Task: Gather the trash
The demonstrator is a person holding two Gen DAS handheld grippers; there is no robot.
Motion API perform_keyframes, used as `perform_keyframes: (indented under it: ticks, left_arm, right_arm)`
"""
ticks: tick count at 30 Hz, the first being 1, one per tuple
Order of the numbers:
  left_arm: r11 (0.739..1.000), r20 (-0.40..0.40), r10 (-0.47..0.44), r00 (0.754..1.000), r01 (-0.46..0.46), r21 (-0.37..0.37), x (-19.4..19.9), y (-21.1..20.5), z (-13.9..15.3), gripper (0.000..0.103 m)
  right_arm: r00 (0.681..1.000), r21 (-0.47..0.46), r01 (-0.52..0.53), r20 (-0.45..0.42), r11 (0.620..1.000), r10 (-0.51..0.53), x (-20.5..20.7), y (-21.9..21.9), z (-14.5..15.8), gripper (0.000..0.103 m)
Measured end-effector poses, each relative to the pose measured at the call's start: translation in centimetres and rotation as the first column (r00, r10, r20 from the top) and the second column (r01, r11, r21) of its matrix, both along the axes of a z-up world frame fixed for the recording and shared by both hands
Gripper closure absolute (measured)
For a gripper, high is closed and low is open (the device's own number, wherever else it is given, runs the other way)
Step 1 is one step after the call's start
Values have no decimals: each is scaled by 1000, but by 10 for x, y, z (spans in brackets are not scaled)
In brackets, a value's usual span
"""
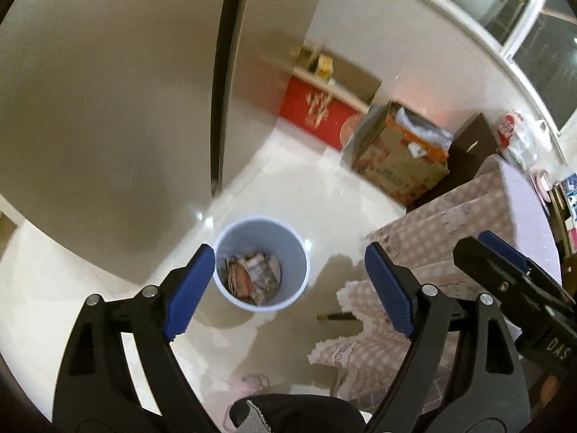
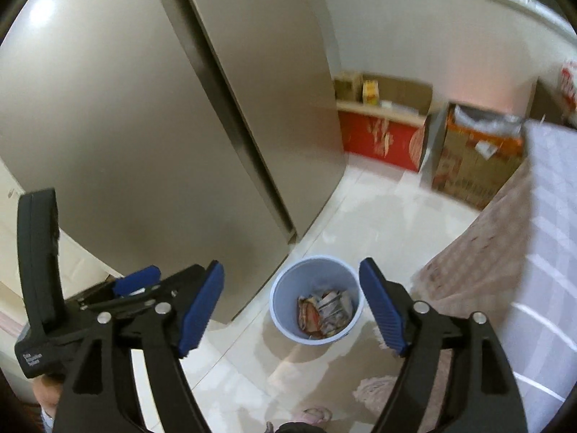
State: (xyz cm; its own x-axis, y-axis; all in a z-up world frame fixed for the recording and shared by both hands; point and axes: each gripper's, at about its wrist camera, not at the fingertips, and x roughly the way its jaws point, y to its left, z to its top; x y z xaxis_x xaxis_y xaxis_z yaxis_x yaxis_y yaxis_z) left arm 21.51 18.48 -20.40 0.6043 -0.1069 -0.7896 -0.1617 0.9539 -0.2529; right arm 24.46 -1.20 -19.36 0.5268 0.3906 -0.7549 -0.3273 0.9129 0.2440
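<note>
Both grippers hang over the floor [image 1: 306, 195], tilted down toward the bin [image 1: 261, 263], and both stand with jaws wide apart and nothing between the pads.

The bin is a pale blue round tub standing upright on the pale tiles, close to the foot of the fridge [image 1: 108, 108]. Trash [image 1: 252, 276] lies in its bottom: crumpled wrappers and paper, red, white and brown, a loose heap below the rim.

From the left gripper [image 1: 290, 285], the bin sits well below the jaws and mostly in the gap between them, nearer the left pad, whose tip overlaps the bin's rim in the picture without touching it. The right gripper [image 1: 505, 263] shows at the right edge of that view, beside the left one.

From the right gripper [image 2: 292, 306], the bin [image 2: 315, 297] lies squarely between the two pads, far below them, with the trash [image 2: 324, 312] plain inside. The left gripper [image 2: 137, 285] shows at the left edge here, side on.

To the right of the bin the desk [image 1: 519, 195] stands under a checked pink cloth [image 1: 432, 238] that drapes to the floor. Beyond, against the wall, sit a red box [image 1: 321, 112] and a cardboard carton [image 1: 400, 155]. A pink slipper [image 2: 313, 415] shows at the bottom edge.
</note>
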Motion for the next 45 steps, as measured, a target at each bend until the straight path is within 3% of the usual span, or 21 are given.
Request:
perform_keyframes:
  ticks: [8,15,21,27,32,45]
  left_arm:
    - [986,217,1,976,-37,165,-73,-36,106,19]
    - [973,364,-35,931,-53,227,-136,-70,176,15]
    - [968,458,-74,886,-47,248,-183,-98,217,13]
    - [967,548,-109,830,-40,252,-225,-117,248,11]
    - [955,590,-121,799,-67,287,-245,-135,262,11]
    - [950,595,-158,788,-41,308,-251,-151,264,11]
  right_arm:
    - [975,-29,86,210,996,-78,-82,-46,99,17]
    - [910,-3,169,385,986,-154,-161,-90,169,11]
    - [855,0,220,481,975,-193,-218,-112,206,8]
    - [807,1,272,544,962,-229,-260,-131,231,7]
    - [762,9,303,598,953,-248,-286,-143,243,6]
    - [746,12,297,622,955,-240,-302,-143,247,6]
